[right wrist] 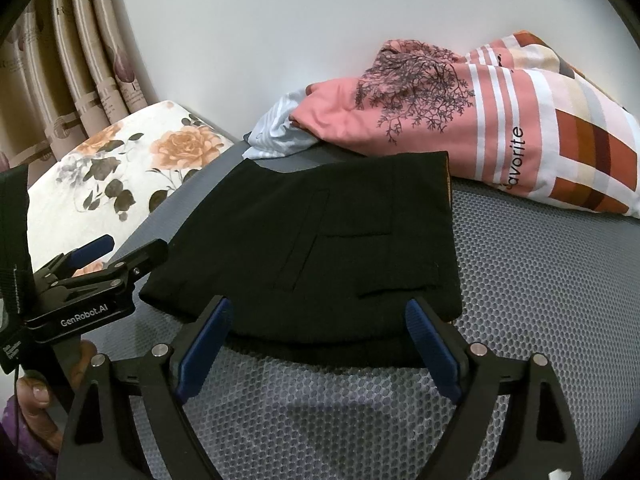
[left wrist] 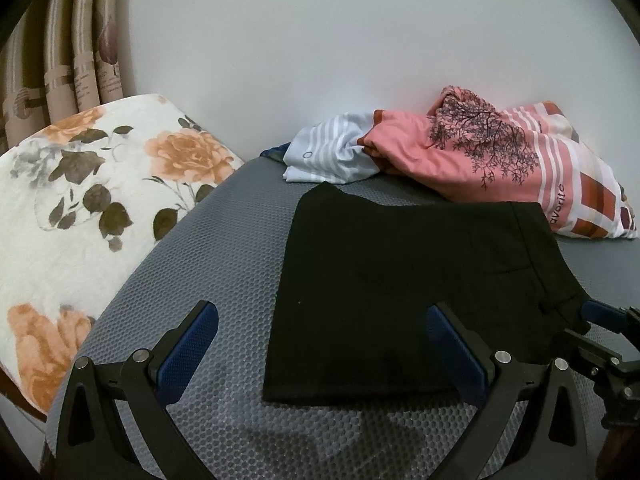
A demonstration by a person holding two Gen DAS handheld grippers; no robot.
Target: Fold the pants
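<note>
A white wall (left wrist: 320, 60) fills the back of both views, with pleated beige curtains (left wrist: 72, 52) hanging at its left. Below it lies a grey mattress (left wrist: 208, 280) with a honeycomb mesh surface. A floral pillow (left wrist: 88, 208), white with orange roses, sits along the mattress's left side. At the far edge, against the wall, a pink pillow (right wrist: 460, 128) with a black tree print, white stripes and brown checks lies on the mattress, and a crumpled white striped cloth (left wrist: 332, 152) is tucked against its left end.

The black pants (left wrist: 400, 280) lie folded into a compact rectangle in the middle of the mattress, flat, with a pocket seam and waistband showing toward their right side. Their far edge comes just short of the pink pillow.

The left gripper (left wrist: 322, 344) hovers over the near left corner of the pants, its blue-padded jaws spread wide with nothing pinched; one pad stands over bare mattress, the other over the cloth. The right gripper (right wrist: 320, 340) sits at the near edge of the pants, jaws likewise spread wide and clamping nothing. In the right wrist view a hand (right wrist: 40, 400) grips the left gripper's handle at the lower left.
</note>
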